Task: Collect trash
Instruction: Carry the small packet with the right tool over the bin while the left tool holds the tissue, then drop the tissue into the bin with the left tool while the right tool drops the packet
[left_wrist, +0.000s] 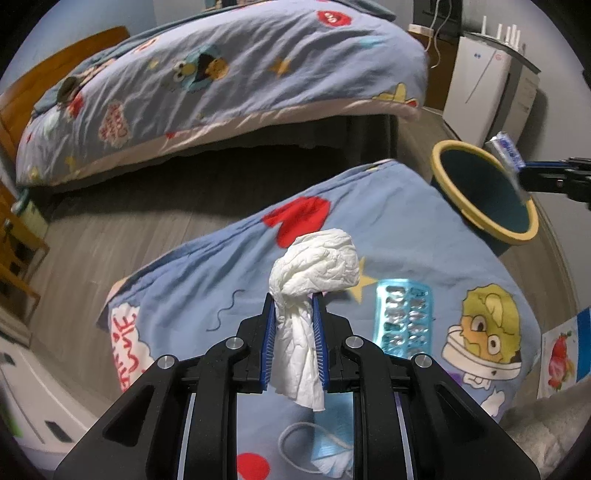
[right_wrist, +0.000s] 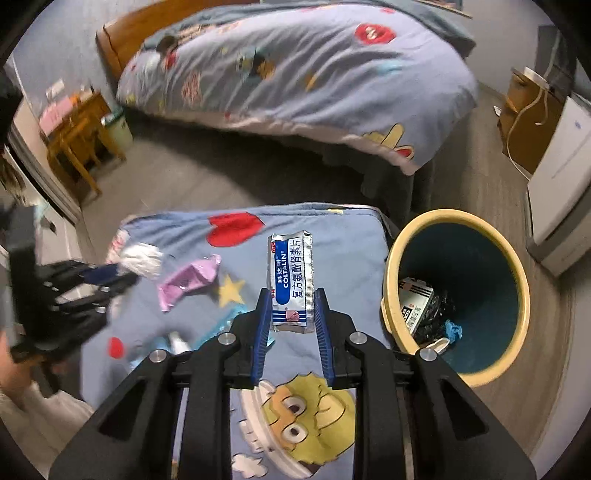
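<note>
My left gripper (left_wrist: 294, 301) is shut on a crumpled white tissue (left_wrist: 317, 266), held above the blue cartoon-print cushion (left_wrist: 406, 236). My right gripper (right_wrist: 290, 295) is shut on a silver and blue medicine packet (right_wrist: 290, 278), held upright over the cushion (right_wrist: 332, 229), left of the trash bin (right_wrist: 456, 295). The bin has a yellow rim and a dark blue inside with trash in it; it also shows in the left wrist view (left_wrist: 484, 192). On the cushion lie a blue blister pack (left_wrist: 404, 317), a pink wrapper (right_wrist: 188, 280) and a face mask (left_wrist: 328, 446).
A bed with a blue cartoon quilt (right_wrist: 295, 74) stands behind, across a strip of grey wood floor (right_wrist: 207, 181). A white appliance (right_wrist: 561, 206) stands right of the bin. A wooden side table (right_wrist: 74, 140) stands at the left.
</note>
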